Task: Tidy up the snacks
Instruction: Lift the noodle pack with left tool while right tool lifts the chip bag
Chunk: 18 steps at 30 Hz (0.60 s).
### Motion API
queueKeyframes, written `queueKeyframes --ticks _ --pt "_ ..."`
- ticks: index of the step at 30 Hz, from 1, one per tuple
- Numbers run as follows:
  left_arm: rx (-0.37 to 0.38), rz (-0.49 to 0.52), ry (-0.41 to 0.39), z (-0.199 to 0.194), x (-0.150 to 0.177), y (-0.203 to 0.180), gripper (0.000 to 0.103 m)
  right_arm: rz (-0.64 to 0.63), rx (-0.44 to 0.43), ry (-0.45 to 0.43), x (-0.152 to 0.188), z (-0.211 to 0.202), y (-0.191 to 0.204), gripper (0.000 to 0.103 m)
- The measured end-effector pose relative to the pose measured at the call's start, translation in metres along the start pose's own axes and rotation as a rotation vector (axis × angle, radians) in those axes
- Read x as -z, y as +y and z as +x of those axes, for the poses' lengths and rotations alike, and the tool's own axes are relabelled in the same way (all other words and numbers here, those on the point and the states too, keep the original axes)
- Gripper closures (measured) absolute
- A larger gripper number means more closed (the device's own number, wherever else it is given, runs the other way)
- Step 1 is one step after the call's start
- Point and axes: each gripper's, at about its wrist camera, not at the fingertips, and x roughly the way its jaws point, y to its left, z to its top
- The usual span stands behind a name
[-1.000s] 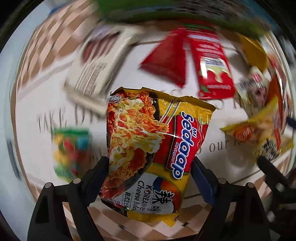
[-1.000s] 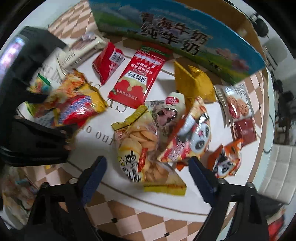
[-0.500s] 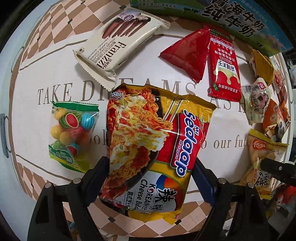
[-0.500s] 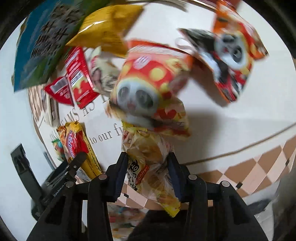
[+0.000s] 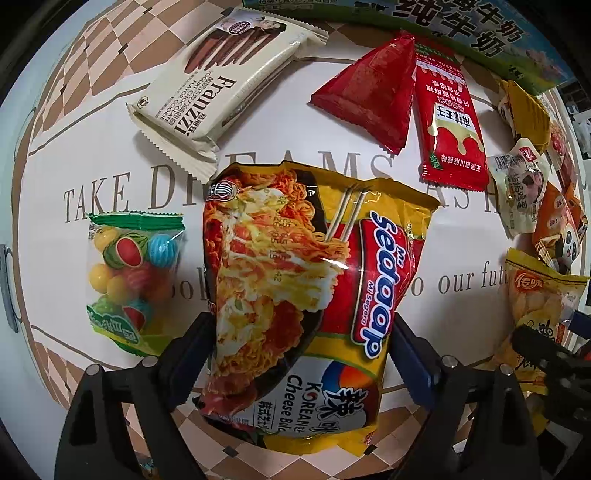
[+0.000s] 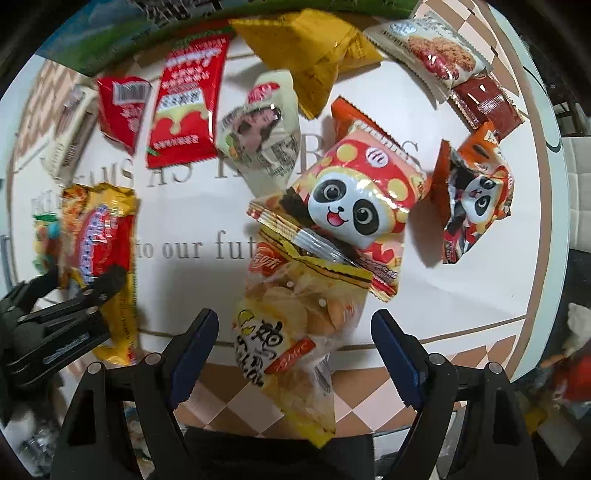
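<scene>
1. The bench [image 5: 92, 122] is white with a checkered border and printed lettering, and snacks are scattered across it.
2. The milk box [image 5: 461, 33] lies along the far edge, blue and green with big white characters.
3. The noodle bag [image 5: 306, 295], yellow and red, lies flat on the bench, right between the jaws of the left gripper [image 5: 299, 354]. Those jaws are opening; the blue pads sit beside the bag's two edges, and I cannot tell whether they touch it.
4. The cookie pack [image 5: 221, 85], cream coloured, lies tilted beyond the noodles, its near end close to the bag's top corner.
5. The chip bag [image 6: 291, 325], clear and yellow, lies between the jaws of the right gripper [image 6: 291, 354]. The jaws are opening, with a clear gap on both sides of the bag.
6. The big panda pack [image 6: 354, 199] overlaps the chip bag's far end.
7. A long red sachet [image 5: 448, 122] and a red triangle pack [image 5: 369, 96] lie side by side near the milk box, touching.
8. The candy bag [image 5: 129, 280], clear with a green top, holds coloured balls and lies just beside the noodles.
9. A small panda pack [image 6: 476, 192] sits apart on the right in the right wrist view.
</scene>
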Motion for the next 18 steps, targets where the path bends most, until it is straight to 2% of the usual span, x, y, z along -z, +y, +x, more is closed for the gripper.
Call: queueKeyframes --ticks 6,9,11,14,18 --pt "0.025 0.002 0.002 0.011 -0.009 0.012 0.003 0.039 0.001 0.028 -0.002 0.018 0.006 0.023" --pt "0.030 0.007 -0.008 0.014 -0.010 0.012 0.003 0.060 -0.018 0.037 -0.003 0.023 0.004 0.031" --pt "0.035 0.004 -0.016 0.014 -0.009 0.013 0.005 0.069 -0.028 0.045 0.001 0.027 0.005 0.039" --pt "0.040 -0.001 -0.021 0.006 -0.004 0.011 0.015 0.084 -0.034 0.042 -0.002 0.033 0.012 0.040" --pt "0.038 -0.010 -0.023 -0.002 0.000 0.008 0.016 0.104 -0.052 0.030 0.000 0.031 0.006 0.044"
